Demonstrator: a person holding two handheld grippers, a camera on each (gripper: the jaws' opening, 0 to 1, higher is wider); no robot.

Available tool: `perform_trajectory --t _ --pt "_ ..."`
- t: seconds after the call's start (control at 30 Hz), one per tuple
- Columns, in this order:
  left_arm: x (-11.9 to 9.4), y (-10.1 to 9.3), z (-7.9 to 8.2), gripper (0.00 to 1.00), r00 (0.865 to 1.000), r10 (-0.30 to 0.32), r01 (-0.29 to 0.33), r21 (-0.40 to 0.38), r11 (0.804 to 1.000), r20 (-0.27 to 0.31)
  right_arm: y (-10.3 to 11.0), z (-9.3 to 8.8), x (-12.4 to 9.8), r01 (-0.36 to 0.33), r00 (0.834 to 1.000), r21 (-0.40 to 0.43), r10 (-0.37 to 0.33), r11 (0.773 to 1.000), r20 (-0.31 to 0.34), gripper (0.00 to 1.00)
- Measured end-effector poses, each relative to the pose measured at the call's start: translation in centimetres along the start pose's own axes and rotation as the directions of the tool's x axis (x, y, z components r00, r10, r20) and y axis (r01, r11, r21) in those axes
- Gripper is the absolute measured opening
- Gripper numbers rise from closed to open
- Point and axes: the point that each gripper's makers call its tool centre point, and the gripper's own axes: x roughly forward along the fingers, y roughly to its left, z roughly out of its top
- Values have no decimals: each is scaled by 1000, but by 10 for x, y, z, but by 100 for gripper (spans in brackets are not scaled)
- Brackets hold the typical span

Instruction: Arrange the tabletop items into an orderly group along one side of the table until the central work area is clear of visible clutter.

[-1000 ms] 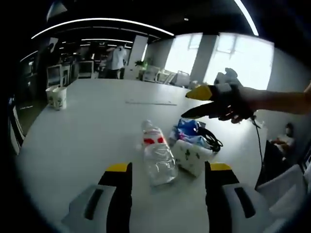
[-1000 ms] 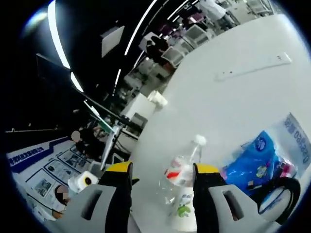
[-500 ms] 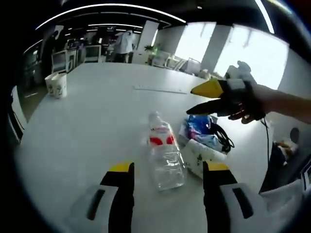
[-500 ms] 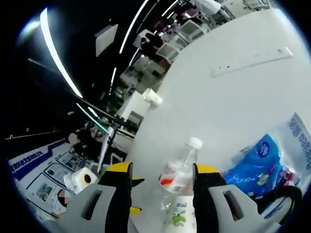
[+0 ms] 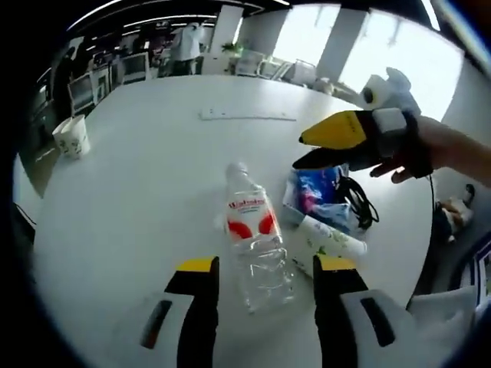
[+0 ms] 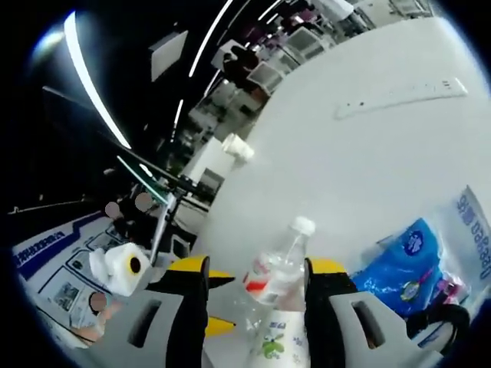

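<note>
A clear plastic bottle (image 5: 257, 245) with a red label lies on its side on the white table (image 5: 146, 192), cap pointing away. My left gripper (image 5: 265, 264) stands open just above it, one jaw on each side of its base. Right of the bottle lie a white tube with green print (image 5: 331, 242), a blue packet (image 5: 316, 190) and a black cable (image 5: 360, 208). My right gripper (image 5: 301, 152), held by a hand (image 5: 410, 149), hovers over the blue packet. In the right gripper view the right gripper (image 6: 257, 264) is open above the bottle (image 6: 276, 264) and white tube (image 6: 275, 341), with the blue packet (image 6: 406, 268) at right.
Paper cups (image 5: 69, 138) stand near the table's left edge, and a white power strip (image 5: 245, 115) lies further along the table. In the right gripper view the left gripper (image 6: 222, 300) enters from the lower left. Desks, chairs and people stand beyond the table.
The left gripper has come closer to the bottle and now straddles its base. Its yellow tips have come into the right gripper view. The right gripper has stayed above the blue packet.
</note>
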Motion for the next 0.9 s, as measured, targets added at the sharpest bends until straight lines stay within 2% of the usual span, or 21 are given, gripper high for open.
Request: perform_trajectory --t 0.07,0.1,0.17,0.23,0.4,0.53,0.7,0.73,0.9 --pt "2 1 -2 49 999 16 -15 17 1000 -40 1 -1 0 -3 1000 -6 3 1000 -3 47" --pt "2 1 -6 48 996 22 -19 26 999 -84 1 -1 0 -5 1000 -8 5 1000 -1 47" --pt "5 2 0 47 995 50 -45 58 997 -81 1 -1 -1 -8 1000 -10 8 1000 -2 46" --pt "6 3 -2 46 991 73 -66 67 996 -112 1 -3 -2 -11 1000 -14 11 1000 -1 46" --pt "11 -2 -4 44 987 90 -79 86 993 -137 1 -5 -5 -12 1000 -28 12 1000 -7 46" --pt "14 2 -6 42 975 144 -117 157 981 -170 0 -6 -8 -12 1000 -33 12 999 -4 46" --pt "19 2 -2 40 973 142 -118 137 983 -180 -12 -3 -8 27 1000 -15 -27 1000 4 47" --pt "20 1 -3 40 972 143 -119 131 984 -189 -18 2 -6 31 1000 2 -31 1000 7 47" --pt "20 3 -9 38 956 161 -129 142 981 -245 -27 0 1 53 999 58 -52 997 -15 47"
